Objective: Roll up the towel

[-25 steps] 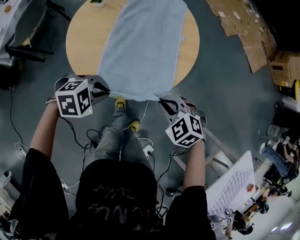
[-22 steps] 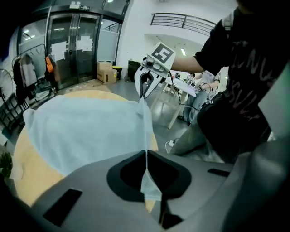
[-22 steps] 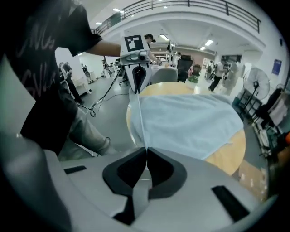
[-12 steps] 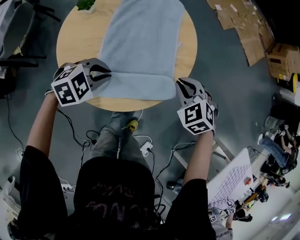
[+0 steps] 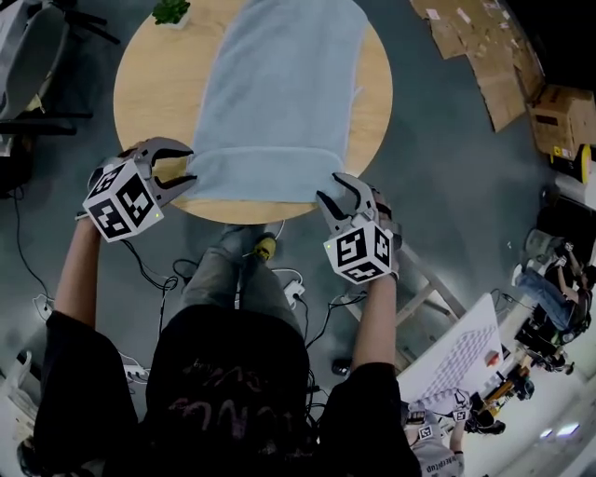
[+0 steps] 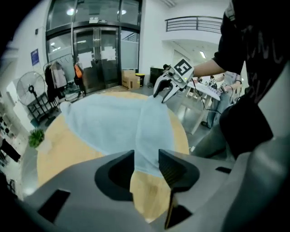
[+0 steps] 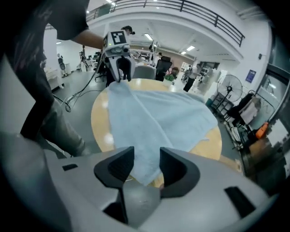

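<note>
On one round table [image 5: 158, 84], one towel [image 5: 279, 84] lies released, left gripper [image 5: 182, 163] and right gripper [image 5: 333, 189] both opening around it.

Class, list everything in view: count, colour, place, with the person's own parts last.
Rectangular cloth towel: one, light blue, on the table, near edge folded.
Round wooden table: one, tan, centre.
Small leafy plant: one, green, table's far left.
Flat cardboard sheets: several, brown, floor, upper right.
Left tool: one, grey, fold's left end, jaws opening, towel between them.
Right tool: one, grey, fold's right end, jaws opening, towel between them.
</note>
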Demonstrator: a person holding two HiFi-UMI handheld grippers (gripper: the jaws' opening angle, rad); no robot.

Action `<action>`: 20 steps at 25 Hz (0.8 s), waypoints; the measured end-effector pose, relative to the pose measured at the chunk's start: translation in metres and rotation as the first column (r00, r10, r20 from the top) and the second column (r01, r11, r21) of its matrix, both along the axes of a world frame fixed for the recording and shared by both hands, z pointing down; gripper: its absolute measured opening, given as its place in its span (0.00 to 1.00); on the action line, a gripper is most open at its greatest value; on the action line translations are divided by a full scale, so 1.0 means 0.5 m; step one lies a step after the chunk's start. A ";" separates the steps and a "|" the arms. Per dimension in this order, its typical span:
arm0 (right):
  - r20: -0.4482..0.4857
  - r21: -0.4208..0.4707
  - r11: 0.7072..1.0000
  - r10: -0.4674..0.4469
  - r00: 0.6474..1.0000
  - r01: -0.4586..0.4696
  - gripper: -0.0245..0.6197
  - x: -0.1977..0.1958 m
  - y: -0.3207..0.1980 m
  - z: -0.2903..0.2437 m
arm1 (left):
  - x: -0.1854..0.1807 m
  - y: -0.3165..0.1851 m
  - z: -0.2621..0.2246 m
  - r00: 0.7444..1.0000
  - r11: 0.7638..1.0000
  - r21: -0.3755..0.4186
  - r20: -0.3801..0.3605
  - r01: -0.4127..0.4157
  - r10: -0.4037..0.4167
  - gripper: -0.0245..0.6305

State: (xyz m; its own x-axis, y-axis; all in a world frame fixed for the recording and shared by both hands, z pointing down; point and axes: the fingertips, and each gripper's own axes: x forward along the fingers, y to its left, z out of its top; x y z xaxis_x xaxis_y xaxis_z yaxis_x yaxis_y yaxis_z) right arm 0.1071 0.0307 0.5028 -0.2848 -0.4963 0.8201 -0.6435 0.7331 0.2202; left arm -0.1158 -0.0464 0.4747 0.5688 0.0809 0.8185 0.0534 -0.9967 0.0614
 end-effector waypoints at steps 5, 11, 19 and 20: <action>-0.026 0.002 1.000 -0.010 1.000 0.010 0.08 0.003 0.002 0.026 | -0.021 0.002 0.061 0.993 0.993 -0.016 0.007 0.116 -0.116 0.09; 0.005 0.019 0.998 0.058 0.998 -0.058 0.09 0.053 0.043 -0.006 | -0.027 -0.083 0.023 0.978 0.965 0.163 -0.025 0.206 -0.205 0.08; -0.013 0.137 0.987 -0.082 0.997 0.083 0.38 0.039 0.075 -0.095 | 0.039 0.089 -0.052 0.999 0.967 0.253 -0.027 0.024 -0.018 0.14; -0.046 0.130 0.982 -0.135 0.990 0.140 0.38 0.027 0.088 -0.083 | 0.047 0.113 -0.041 1.000 0.963 0.269 0.003 -0.012 0.011 0.17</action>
State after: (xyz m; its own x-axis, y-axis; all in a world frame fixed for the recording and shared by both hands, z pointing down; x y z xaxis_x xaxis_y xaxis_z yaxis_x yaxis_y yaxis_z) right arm 0.1204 0.0746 0.4613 -0.3283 -0.5601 0.7606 -0.5285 0.7763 0.3435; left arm -0.0923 0.0099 0.4542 0.5678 -0.1356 0.8119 0.0653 -0.9758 -0.2086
